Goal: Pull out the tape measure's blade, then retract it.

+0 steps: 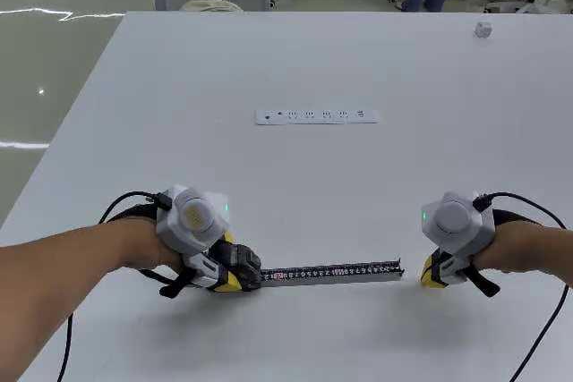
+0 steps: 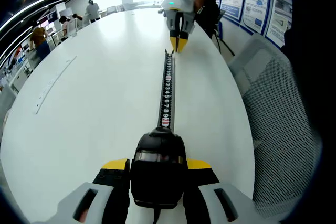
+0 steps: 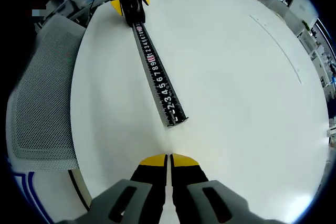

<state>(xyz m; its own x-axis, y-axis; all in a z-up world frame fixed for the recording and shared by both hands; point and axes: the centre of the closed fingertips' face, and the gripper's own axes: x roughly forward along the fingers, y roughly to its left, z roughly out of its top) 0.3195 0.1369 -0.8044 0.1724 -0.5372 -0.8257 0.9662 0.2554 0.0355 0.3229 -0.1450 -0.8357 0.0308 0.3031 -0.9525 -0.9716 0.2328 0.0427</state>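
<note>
Left gripper [image 2: 156,165]: jaws clamped on the tape measure case [image 2: 158,153], which sits on the table [image 1: 358,60] near its front edge.

Right gripper [image 3: 169,160]: jaws together, empty, just short of the hook [image 3: 177,121] and not touching it.

Blade [image 2: 167,85]: out, lying flat on the table between the two grippers, numerals up. In the head view its long axis runs 9 to 3 o'clock, with the hook end at 3.

Judged step: retraction. To do it well, keep the case clamp firm and level and the axis straight. Hold the right claw clear at 3 o'clock so the hook runs home without whipping or kinking.
</note>
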